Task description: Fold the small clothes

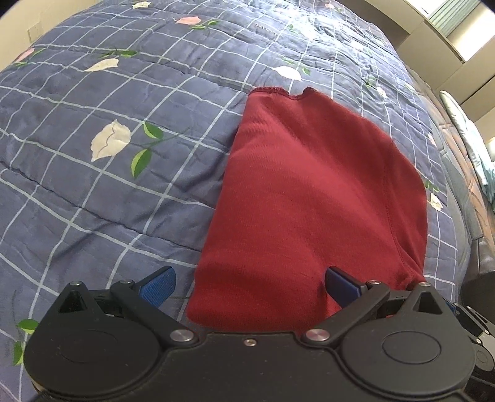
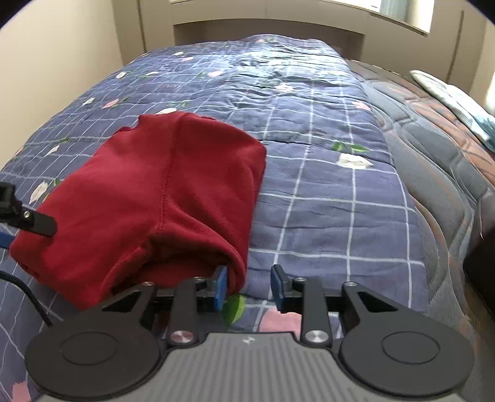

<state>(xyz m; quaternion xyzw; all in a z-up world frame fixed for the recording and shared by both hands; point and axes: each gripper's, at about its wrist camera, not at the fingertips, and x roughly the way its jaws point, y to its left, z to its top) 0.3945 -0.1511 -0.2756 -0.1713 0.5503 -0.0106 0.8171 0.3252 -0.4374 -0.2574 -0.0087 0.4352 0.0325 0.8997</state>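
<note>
Your red garment sits folded on the quilt, near edge by both claws. Left gripper gapes wide, right gripper partly open, neither holding cloth. Maybe just pat that puffy near-right corner flat.

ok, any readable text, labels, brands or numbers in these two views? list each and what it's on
"LOVE", printed upside down on the quilt, near the top of the left wrist view; faint, so the reading is tentative.
Faint lettering on the quilt in the right wrist view: too blurred to read.
Small pale emblem on the grey body of the right gripper: a mark, not legible text.
Red garment: no label or print visible.
</note>
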